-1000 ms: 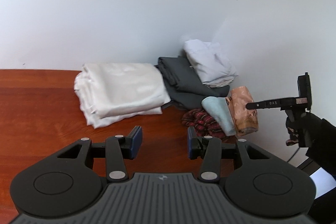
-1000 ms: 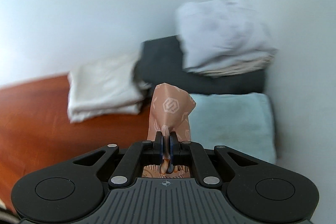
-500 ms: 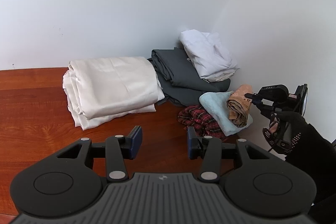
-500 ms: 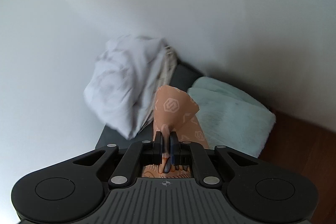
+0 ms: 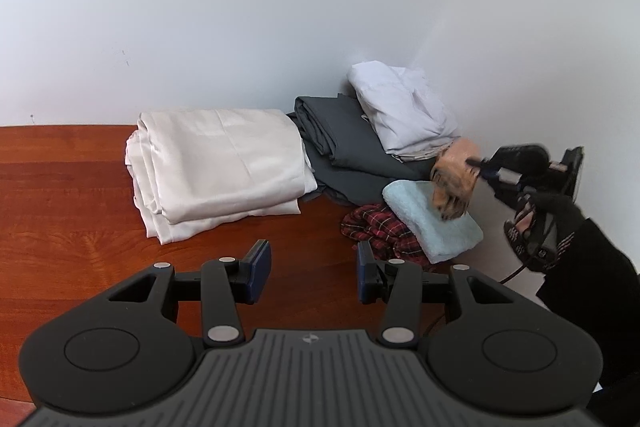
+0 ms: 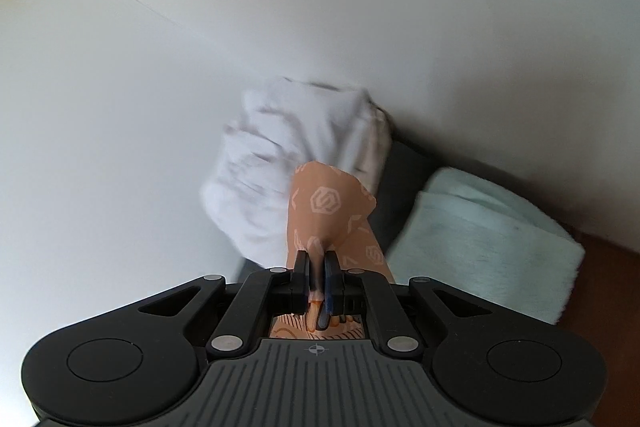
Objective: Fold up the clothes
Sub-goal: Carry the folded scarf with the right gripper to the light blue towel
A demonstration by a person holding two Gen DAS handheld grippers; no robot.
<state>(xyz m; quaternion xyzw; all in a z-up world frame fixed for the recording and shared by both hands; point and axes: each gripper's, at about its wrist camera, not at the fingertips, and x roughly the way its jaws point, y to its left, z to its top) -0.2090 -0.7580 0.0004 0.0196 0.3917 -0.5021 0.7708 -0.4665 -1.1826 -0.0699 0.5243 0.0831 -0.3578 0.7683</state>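
My right gripper (image 6: 317, 259) is shut on a folded orange patterned cloth (image 6: 332, 211). In the left wrist view that cloth (image 5: 454, 177) hangs from the right gripper (image 5: 474, 163) onto a light blue folded towel (image 5: 436, 223) in the table's corner. The towel also shows in the right wrist view (image 6: 488, 243). My left gripper (image 5: 312, 267) is open and empty above the wooden table (image 5: 60, 227), well short of the stacks.
A cream folded stack (image 5: 216, 167), a dark grey folded stack (image 5: 344, 151) with a white garment (image 5: 404, 119) on top, and a red plaid cloth (image 5: 376, 231) under the towel sit against the white walls. The white garment (image 6: 296, 163) fills the right wrist view.
My right gripper has carried the orange cloth in over the blue towel and rolled on its axis. My left gripper has barely moved.
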